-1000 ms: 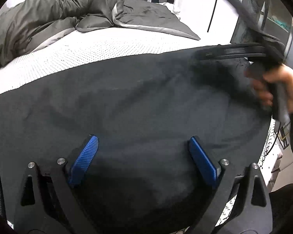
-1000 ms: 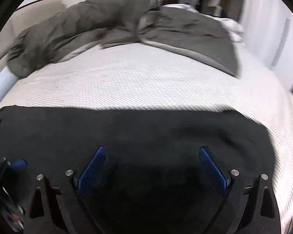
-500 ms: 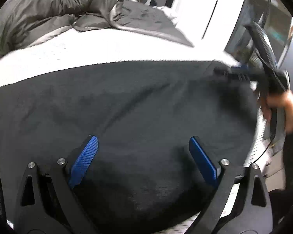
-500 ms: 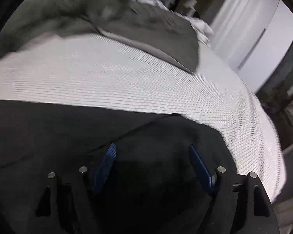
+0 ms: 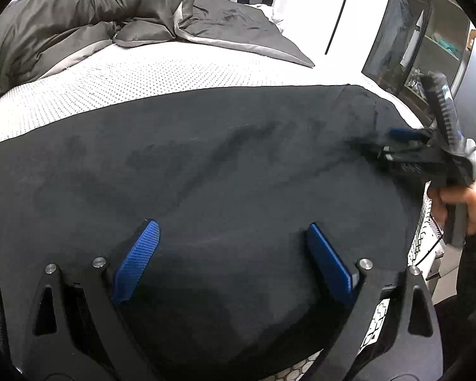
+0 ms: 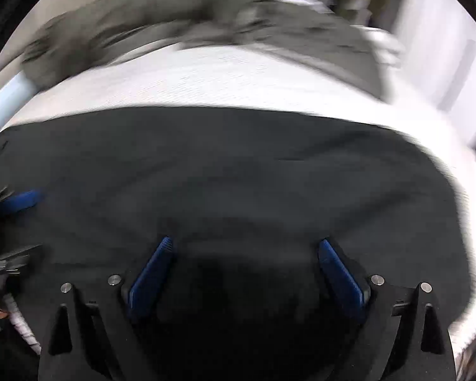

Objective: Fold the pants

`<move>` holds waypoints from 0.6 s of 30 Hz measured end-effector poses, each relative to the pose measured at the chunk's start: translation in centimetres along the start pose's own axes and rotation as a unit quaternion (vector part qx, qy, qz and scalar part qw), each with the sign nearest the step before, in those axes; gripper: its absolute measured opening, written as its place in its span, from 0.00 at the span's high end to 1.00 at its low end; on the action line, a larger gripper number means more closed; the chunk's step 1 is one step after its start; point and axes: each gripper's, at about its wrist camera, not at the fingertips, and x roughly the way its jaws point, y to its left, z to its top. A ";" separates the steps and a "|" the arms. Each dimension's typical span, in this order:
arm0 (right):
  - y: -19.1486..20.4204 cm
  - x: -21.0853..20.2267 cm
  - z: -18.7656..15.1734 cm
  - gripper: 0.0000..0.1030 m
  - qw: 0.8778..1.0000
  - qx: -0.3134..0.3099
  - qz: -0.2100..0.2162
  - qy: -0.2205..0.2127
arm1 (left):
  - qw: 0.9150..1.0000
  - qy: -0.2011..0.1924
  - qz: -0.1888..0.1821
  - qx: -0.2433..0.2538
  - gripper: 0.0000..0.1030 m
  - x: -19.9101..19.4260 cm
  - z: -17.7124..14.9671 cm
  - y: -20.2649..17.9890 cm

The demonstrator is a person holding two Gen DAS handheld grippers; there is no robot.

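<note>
The pants (image 5: 206, 165) lay flat across the bed (image 5: 142, 76), long axis sideways. Both claws gaped empty over them: left (image 5: 231, 254) mid-cloth, right (image 6: 244, 270) apparently nearer the right end.

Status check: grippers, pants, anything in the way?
Left gripper open, right gripper open, neither holding cloth. Black pants spread flat on the white mattress. Grey duvet bunched at the far end, off the pants.

Grey duvet (image 5: 89, 22) bunched upper left on white bed (image 5: 136, 76); glass-door cabinet (image 5: 422, 41) upper right.
</note>
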 end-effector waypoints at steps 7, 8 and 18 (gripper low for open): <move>-5.1 -1.9 -1.7 0.10 0.995 0.091 -0.034 -0.018 | 1.000 -0.013 0.009 -0.005 0.09 -0.8 0.0 -0.4; -3.9 -3.3 -1.9 0.10 0.997 0.073 -0.011 -0.032 | 1.000 -0.018 -0.002 -0.005 0.09 -1.2 0.0 -0.7; 5.9 -7.5 -4.9 0.10 0.976 -0.139 0.155 -0.070 | 0.997 0.013 -0.017 0.073 0.09 -0.2 -1.0 -4.2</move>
